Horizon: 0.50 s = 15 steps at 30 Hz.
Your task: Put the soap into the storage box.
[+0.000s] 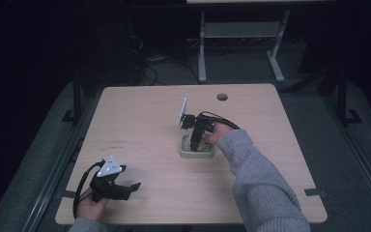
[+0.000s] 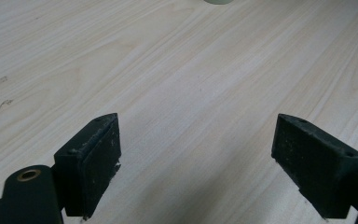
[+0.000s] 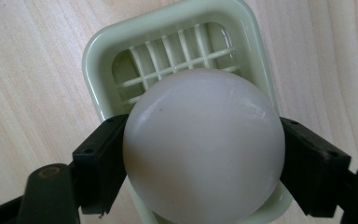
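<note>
Table (image 1: 140, 111): light wood, rounded corners, a round cable hole (image 1: 222, 96) near its far edge. Faint scuff marks left of centre.

My right sleeve (image 1: 261, 183), grey, comes in from the near right and reaches toward the middle of the table.

Basket (image 1: 196, 152): pale green, square, with rounded corners and a slatted grid floor. It sits flat on the table just right of centre. In the right tool view its rim (image 3: 168, 23) and grid show beyond the ball.

Right tool (image 1: 193, 143): tipped nose-down directly over the basket, grey plate on its far side. In the right tool view the right tool (image 3: 200, 154) has one jaw on each side of the ball, both pads touching it, so it is pinching the ball.

Left tool (image 1: 128, 188): held low over the near left corner of the table, pointing right, well apart from the basket. In the left tool view the left tool (image 2: 196, 154) is spread wide with only bare wood between the jaws.

Ball (image 3: 204, 144): white, smooth, matte, round. It is held over the near part of the basket; I cannot tell whether it touches the grid.
</note>
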{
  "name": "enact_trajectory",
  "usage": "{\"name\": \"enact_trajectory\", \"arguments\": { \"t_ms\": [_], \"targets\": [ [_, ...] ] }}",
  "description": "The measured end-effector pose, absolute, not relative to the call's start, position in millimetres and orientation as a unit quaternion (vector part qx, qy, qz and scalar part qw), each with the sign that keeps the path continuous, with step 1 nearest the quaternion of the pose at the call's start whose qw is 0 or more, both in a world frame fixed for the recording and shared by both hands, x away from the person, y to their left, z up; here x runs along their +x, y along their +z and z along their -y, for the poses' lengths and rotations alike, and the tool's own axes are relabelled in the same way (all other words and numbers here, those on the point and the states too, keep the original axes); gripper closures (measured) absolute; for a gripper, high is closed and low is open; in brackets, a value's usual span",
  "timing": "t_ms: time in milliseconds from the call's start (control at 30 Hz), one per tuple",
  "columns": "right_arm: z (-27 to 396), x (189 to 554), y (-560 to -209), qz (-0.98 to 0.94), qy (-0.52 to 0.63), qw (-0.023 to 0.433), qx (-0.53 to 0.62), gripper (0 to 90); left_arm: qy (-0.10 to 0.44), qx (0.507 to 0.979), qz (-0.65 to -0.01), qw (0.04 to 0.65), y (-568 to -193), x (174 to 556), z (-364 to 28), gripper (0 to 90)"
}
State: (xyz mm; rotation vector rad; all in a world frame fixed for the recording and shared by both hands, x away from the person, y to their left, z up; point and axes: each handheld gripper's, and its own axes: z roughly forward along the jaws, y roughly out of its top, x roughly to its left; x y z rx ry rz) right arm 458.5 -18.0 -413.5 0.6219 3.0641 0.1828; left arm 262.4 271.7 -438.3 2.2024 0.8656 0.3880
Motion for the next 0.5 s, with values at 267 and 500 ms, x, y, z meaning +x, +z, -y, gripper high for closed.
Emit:
{"name": "enact_trajectory", "arguments": {
  "t_ms": [267,500],
  "targets": [
    [18.6,459.3,-412.9,-0.977,0.064,-0.006,0.202,21.6,0.151,0.856,-0.336,0.363,-437.9,262.2,-271.7,15.3],
    [22.3,458.5,-408.1,-0.975,0.069,0.000,0.210,18.2,0.151,0.854,-0.337,0.367,-437.9,261.9,-270.9,15.3]
  ]
}}
